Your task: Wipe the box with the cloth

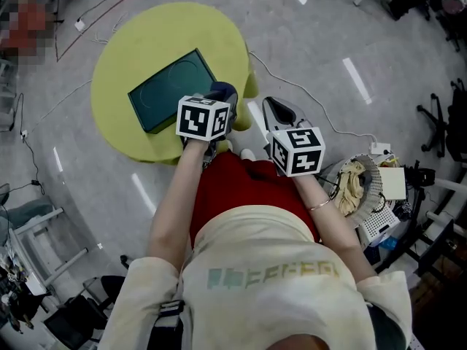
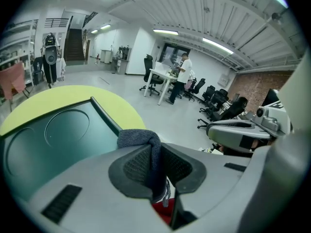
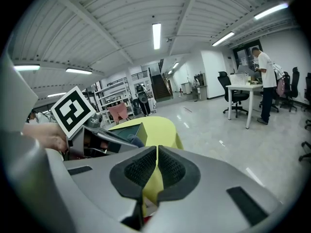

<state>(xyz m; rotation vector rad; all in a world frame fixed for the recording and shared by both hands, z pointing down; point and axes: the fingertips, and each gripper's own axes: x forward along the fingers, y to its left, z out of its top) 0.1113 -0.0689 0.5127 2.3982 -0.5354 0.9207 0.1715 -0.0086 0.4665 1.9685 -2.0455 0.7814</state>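
A dark green flat box [image 1: 169, 90] lies on a round yellow-green table [image 1: 139, 42]. My left gripper [image 1: 221, 97] hovers at the box's near right corner, shut on a bunched grey-blue cloth [image 1: 223, 91]. In the left gripper view the cloth [image 2: 140, 138] is pinched between the pads of that gripper [image 2: 154, 161] and stands up above them, with the box [image 2: 48, 140] just ahead on the left. My right gripper [image 1: 277, 112] is held off the table's right edge, over the floor. Its jaws are shut with nothing in them [image 3: 156, 165]. It sees the box [image 3: 127, 130] from the side.
A white cable [image 1: 292, 86] runs across the grey floor right of the table. A wire basket with cloths and a white device [image 1: 365, 184] stands at the right. Office chairs [image 2: 216, 103] and a person at a white desk [image 2: 167, 79] are far off.
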